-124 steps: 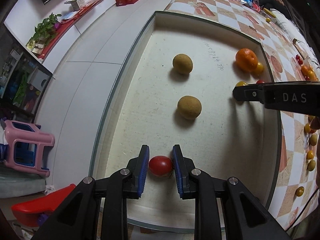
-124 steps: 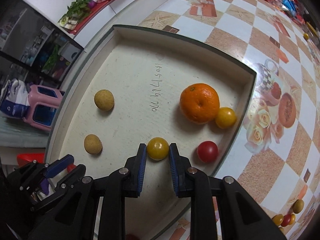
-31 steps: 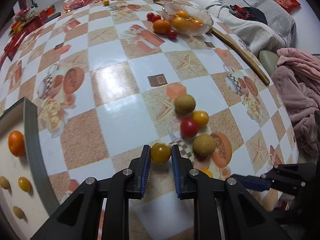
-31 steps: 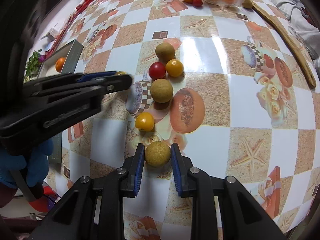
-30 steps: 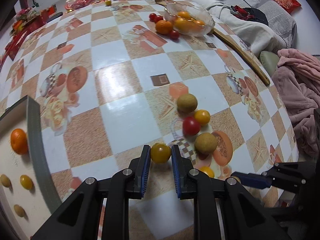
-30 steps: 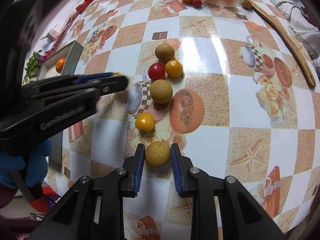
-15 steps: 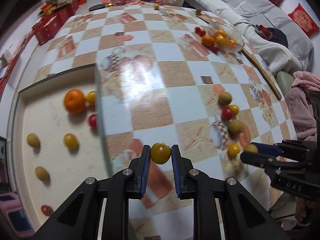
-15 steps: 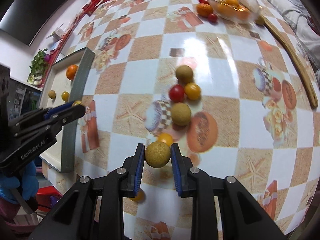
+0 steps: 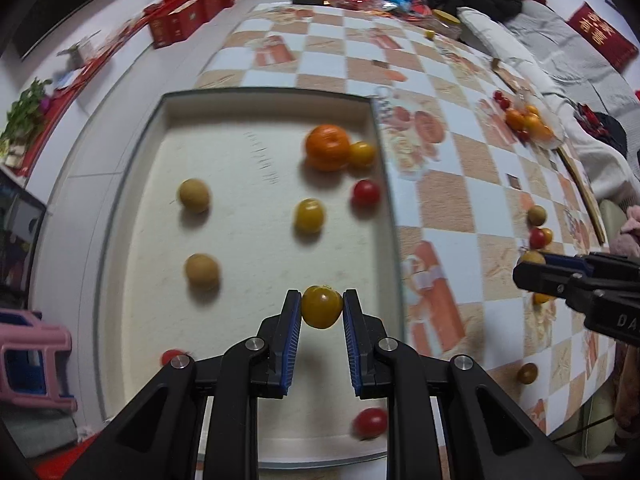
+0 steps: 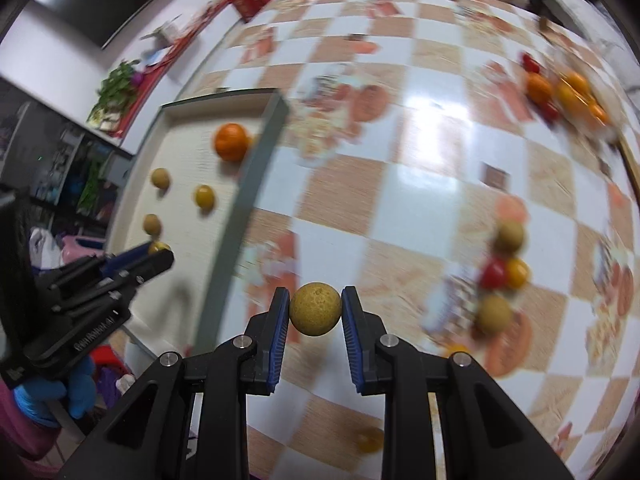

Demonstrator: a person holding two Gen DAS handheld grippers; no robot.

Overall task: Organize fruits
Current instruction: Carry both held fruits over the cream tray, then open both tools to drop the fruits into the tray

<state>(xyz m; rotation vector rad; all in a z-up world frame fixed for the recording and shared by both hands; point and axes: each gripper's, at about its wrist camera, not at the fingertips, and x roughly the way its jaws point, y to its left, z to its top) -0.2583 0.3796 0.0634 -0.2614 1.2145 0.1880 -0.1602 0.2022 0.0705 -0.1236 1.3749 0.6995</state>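
Left gripper [image 9: 322, 312] clamps a yellow tomato [image 9: 321, 306] over the tray [image 9: 386, 184], near its right wall. Right gripper [image 10: 315, 311] pinches a tan fruit [image 10: 315, 309] above the checked table [image 10: 420, 184], the tray lying at its ten o'clock.

The tray already holds an orange [image 9: 328, 147] at twelve o'clock from the left gripper, other yellow tomatoes, red ones and two tan fruits at ten o'clock. More fruit [image 10: 500, 272] lies loose on the table at three o'clock from the right gripper.

Judged step: carrying both fruits to the tray. Next, the left should lower near the yellow ones and release; the right must first cross the rim towards the tan pair.
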